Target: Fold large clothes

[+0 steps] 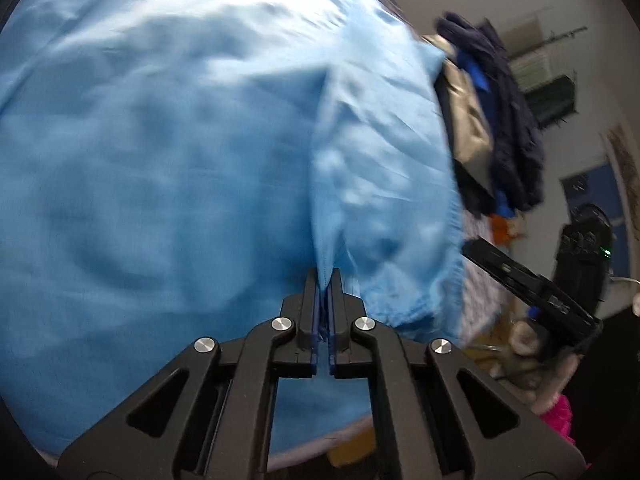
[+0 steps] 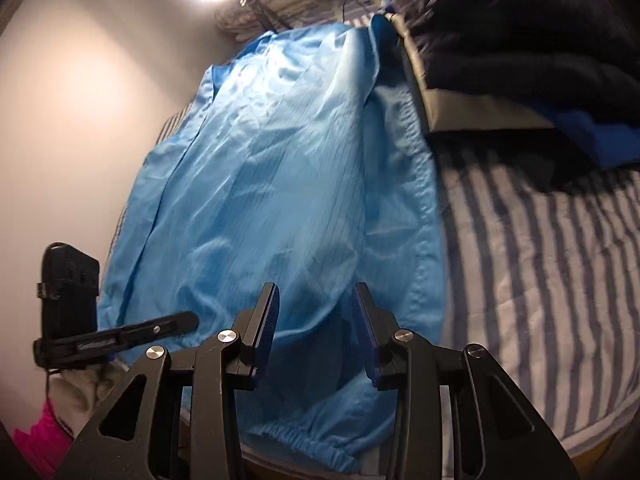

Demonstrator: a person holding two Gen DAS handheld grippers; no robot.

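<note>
The light blue garment (image 2: 272, 184) is spread out on a striped bed cover (image 2: 540, 264), thin shiny fabric full of creases with an elastic gathered hem at the near end. The left claw (image 1: 325, 276) is clamped tight on a pinched-up ridge of it, while the right claw (image 2: 316, 300) sits partly apart over the cloth; can't tell if its tips touch. The left view is blurry, and a dark pile of clothes (image 2: 500, 32) covers the garment's far corner.

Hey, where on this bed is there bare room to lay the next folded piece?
The striped bedspread is bare between the light blue garment and the bed's near edge, below the dark clothes pile. The head end is crowded by that pile, and the garment covers the wall side.
</note>
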